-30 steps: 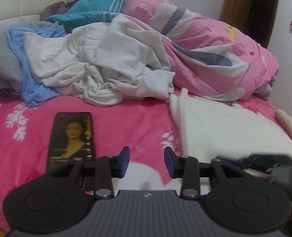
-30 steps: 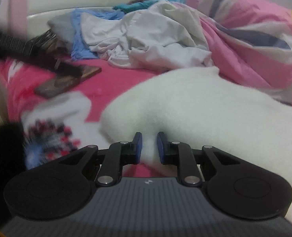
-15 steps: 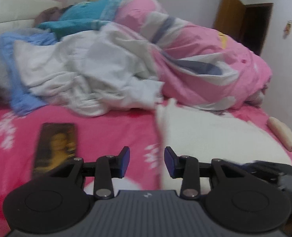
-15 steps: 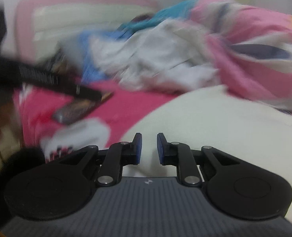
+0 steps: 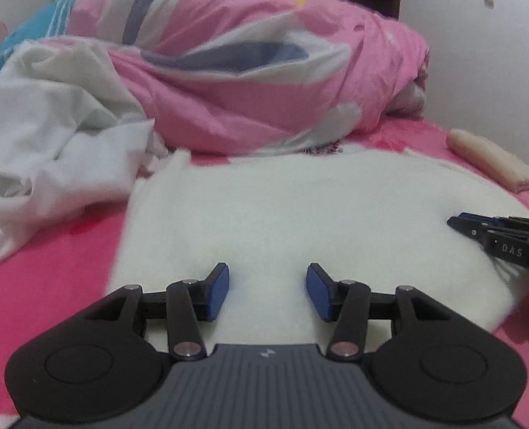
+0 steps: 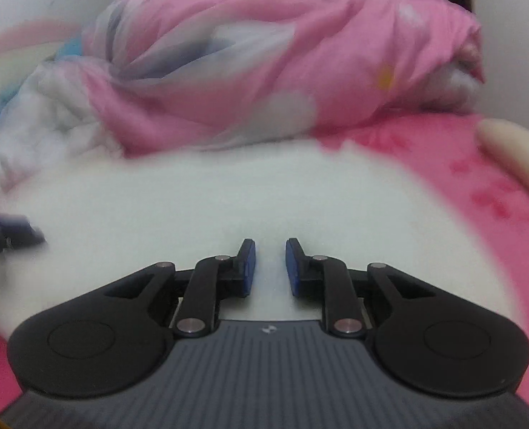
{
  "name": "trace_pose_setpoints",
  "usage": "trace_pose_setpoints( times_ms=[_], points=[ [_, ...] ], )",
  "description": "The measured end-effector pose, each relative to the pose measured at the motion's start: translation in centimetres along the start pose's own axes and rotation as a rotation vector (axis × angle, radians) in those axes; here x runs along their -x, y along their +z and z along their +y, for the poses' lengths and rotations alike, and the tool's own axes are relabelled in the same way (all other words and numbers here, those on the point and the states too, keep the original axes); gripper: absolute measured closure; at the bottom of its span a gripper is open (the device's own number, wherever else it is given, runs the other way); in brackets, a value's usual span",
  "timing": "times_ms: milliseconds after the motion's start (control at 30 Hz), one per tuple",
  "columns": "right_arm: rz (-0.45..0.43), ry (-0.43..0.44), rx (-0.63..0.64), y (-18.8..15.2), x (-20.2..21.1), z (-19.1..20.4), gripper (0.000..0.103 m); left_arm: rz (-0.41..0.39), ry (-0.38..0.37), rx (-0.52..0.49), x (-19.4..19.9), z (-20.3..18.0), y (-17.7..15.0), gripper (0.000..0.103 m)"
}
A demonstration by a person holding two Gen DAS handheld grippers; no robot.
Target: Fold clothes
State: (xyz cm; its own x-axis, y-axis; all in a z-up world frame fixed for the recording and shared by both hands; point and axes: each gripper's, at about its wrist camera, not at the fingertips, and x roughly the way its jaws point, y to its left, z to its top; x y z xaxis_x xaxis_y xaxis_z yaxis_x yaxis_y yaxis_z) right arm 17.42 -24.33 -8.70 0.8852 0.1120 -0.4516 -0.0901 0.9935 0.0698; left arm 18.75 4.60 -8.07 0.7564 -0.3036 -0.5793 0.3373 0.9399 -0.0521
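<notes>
Both claws [image 5: 268, 293] [image 6: 270, 268] over flat white garment [image 5: 300, 221].

Black grippers, blue-padded fingers [image 5: 217, 291], silver screws

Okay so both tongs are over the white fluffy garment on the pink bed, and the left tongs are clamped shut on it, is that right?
Not quite. The left tongs are open, not clamped: the left wrist view shows a wide gap between the blue pads, which have just been opening, with the white garment lying under them, not pinched. The rest holds: both tongs are over that garment on the pink bed.
</notes>
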Motion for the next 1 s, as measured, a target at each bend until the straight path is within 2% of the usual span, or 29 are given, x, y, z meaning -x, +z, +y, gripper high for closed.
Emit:
trace_pose_setpoints(
  times_ms=[300,400,467,533,700,1000],
  points=[
    [-0.020,-0.019,0.031,0.2,0.2,0.8,0.084,-0.007,0.012,0.012,-0.1,-0.1,0.0,0.046],
    [-0.021,-0.017,0.028,0.3,0.3,0.7,0.084,0.028,-0.011,0.059,-0.2,0.1,0.8,0.031],
    [-0.022,-0.016,0.027,0.2,0.3,0.7,0.084,0.057,-0.028,0.078,-0.3,-0.2,1.3,0.014],
    [-0.023,-0.015,0.025,0.2,0.4,0.7,0.084,0.082,-0.020,0.076,-0.5,-0.8,1.5,0.008],
    [-0.027,0.024,-0.015,0.2,0.5,-0.1,0.080,0.135,0.055,0.074,-0.9,-2.3,2.1,0.002],
    [-0.033,0.051,-0.022,0.1,0.7,-0.1,0.071,0.188,0.126,0.089,-1.6,-3.4,2.8,0.000]
  ],
)
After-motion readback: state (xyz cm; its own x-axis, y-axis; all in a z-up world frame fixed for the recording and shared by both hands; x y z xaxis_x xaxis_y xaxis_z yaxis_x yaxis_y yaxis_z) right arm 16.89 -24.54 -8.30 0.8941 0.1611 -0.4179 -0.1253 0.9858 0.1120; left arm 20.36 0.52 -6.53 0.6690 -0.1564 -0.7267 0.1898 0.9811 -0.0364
